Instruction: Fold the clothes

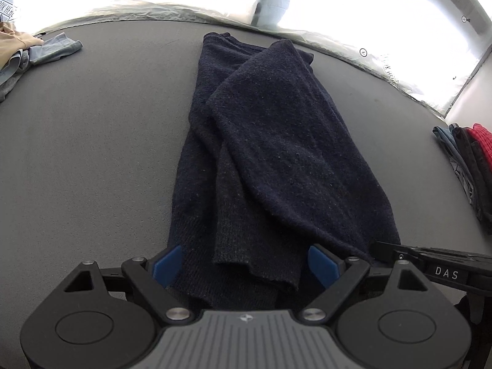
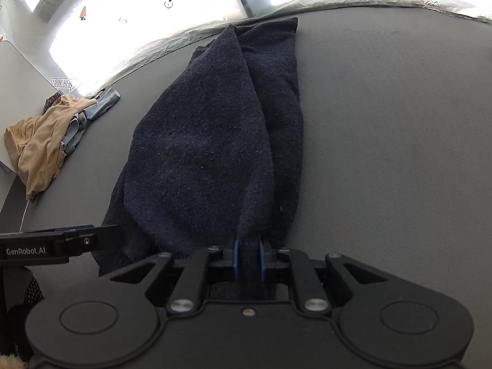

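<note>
A dark navy knit sweater [image 1: 276, 141] lies lengthwise on the grey table [image 1: 92, 153], folded into a long narrow strip with one layer draped slantwise over the other. My left gripper [image 1: 246, 263] stands open at its near end, and the hem lies between the blue pads [image 1: 167, 264] without being pinched. In the right wrist view the same sweater [image 2: 209, 141] runs away from me. My right gripper [image 2: 248, 256] is shut on its near edge, with a fold of knit squeezed between the pads. Each gripper shows in the other's view: the right gripper [image 1: 430, 261] and the left gripper [image 2: 77, 243].
A loose heap of tan and pale blue clothes [image 2: 46, 141] sits at the far left of the table. A stack of folded red, dark and blue garments [image 1: 470, 160] lies at the right edge. A silvery sheet [image 1: 153, 12] borders the table's far edge.
</note>
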{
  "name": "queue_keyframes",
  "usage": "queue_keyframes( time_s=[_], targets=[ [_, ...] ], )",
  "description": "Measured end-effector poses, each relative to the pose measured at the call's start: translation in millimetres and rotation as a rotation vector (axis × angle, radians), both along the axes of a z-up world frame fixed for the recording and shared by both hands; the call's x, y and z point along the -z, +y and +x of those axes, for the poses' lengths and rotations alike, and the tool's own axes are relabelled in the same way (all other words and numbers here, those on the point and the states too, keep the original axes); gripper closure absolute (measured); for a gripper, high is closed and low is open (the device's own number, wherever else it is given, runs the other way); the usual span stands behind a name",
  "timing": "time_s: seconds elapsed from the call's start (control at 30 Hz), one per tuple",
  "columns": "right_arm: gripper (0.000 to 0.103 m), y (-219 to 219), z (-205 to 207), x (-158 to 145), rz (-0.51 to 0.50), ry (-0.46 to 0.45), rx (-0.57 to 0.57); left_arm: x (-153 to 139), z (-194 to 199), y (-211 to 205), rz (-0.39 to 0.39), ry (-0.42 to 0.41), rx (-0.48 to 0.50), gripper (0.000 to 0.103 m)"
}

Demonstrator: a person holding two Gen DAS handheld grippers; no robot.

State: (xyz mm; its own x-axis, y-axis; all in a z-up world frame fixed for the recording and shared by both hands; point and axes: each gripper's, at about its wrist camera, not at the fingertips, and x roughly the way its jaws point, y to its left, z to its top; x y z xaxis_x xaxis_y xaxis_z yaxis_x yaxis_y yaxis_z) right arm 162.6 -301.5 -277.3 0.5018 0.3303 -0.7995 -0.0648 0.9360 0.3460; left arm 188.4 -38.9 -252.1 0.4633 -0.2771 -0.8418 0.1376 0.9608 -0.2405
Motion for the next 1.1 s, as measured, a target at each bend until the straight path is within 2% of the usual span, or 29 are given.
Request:
queue_keyframes(
  time_s=[0.2,0.33,0.47,0.5,0.57,0.63,0.77,0.9,1.03,1.1],
  targets=[
    [0.069,-8,-2,-1,-0.030,0.016,-0.003,-4,3,-11,0.009,-0.024,0.005,0.014],
    [0.067,-16,0,-11,-0.052,-0.038,0.028,-11,10,-14,0.063,-0.068,-0.030,0.014],
    [0.069,-20,6,-22,-0.084,-0.126,0.054,-16,21,-11,0.088,-0.099,-0.061,0.014],
    [0.072,-20,8,-24,-0.082,-0.148,0.055,-17,26,-10,0.091,-0.105,-0.070,0.014],
    [0.085,-21,18,-28,-0.065,-0.182,0.048,-19,33,-7,0.097,-0.115,-0.079,0.014],
    [0.087,-20,27,-32,-0.055,-0.203,0.042,-19,40,-6,0.117,-0.125,-0.089,0.014],
    [0.087,-7,58,-32,-0.053,-0.214,0.020,-16,63,2,0.167,-0.126,-0.120,0.014],
    [0.087,7,95,-28,-0.037,-0.218,-0.020,-11,95,17,0.165,-0.120,-0.166,0.014],
    [0.087,28,147,-30,-0.033,-0.259,-0.092,-4,134,19,0.161,-0.114,-0.161,0.014],
    [0.087,36,173,-29,-0.029,-0.260,-0.113,4,152,17,0.157,-0.082,-0.153,0.014]
  ],
)
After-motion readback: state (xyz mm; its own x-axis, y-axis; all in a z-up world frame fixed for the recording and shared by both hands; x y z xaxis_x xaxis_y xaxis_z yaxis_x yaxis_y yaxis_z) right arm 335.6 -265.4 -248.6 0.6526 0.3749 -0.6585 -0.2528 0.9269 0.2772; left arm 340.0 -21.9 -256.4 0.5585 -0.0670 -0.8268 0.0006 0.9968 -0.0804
